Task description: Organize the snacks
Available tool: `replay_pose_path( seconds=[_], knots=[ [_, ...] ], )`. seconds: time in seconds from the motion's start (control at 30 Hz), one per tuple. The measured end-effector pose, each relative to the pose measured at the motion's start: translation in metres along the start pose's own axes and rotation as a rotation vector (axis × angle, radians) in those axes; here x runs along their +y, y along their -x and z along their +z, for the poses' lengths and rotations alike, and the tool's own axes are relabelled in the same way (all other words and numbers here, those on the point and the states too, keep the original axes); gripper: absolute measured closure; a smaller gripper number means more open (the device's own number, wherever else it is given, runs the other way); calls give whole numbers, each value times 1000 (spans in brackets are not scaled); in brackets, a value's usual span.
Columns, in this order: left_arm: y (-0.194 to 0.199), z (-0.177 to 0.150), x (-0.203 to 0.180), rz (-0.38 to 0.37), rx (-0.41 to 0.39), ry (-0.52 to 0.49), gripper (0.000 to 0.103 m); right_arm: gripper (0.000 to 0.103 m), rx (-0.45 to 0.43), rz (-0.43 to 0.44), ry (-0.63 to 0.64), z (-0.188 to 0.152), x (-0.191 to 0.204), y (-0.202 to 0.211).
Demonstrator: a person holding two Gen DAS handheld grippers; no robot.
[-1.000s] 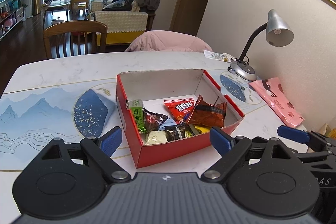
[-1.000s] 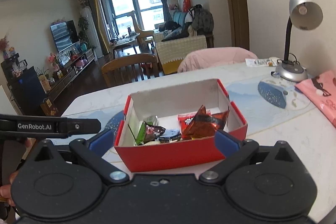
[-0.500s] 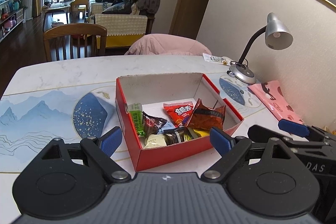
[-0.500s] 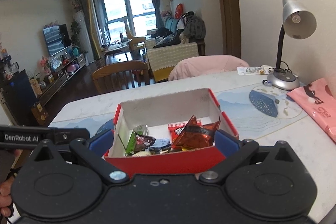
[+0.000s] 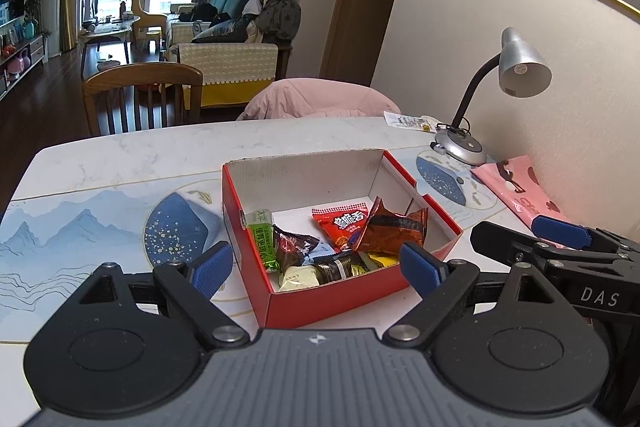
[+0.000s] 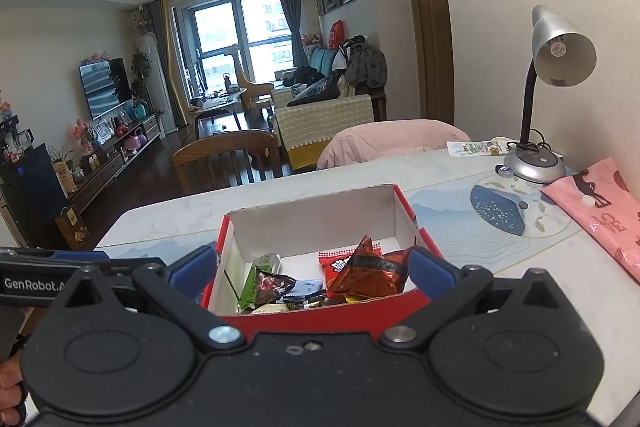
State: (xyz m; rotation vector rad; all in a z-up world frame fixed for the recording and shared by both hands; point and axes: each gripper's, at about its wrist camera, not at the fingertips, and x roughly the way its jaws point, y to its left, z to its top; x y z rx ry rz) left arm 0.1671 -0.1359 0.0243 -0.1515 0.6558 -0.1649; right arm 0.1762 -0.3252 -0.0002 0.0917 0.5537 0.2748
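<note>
Two tongs hovered at near side of red box (image 5: 336, 301) on worktop (image 5: 120, 155), both spread wide, gripping nothing. Snacks (image 5: 352, 239) heaped inside box, toward its near wall. Box dead ahead of right tongs (image 6: 314, 273), near wall between pads; slightly right of centre for left tongs (image 5: 316, 265). Judged right nearer. Box long axis ran away toward lamp (image 5: 520, 67).

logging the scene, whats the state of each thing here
red box: open, no lid, snacks inside
desk lamp: off, upright
brown snack packet: sealed, leaning on the red packet
left tongs: open, empty
right tongs: open, empty
pink bag: flat on table
</note>
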Motion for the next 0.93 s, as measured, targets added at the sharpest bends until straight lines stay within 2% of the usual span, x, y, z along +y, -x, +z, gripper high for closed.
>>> replay_pose_path(
  seconds=[0.93],
  knots=[
    [0,-7,3,-13,40,23,12,0,20,-5,-20,-9,1,1]
  ],
)
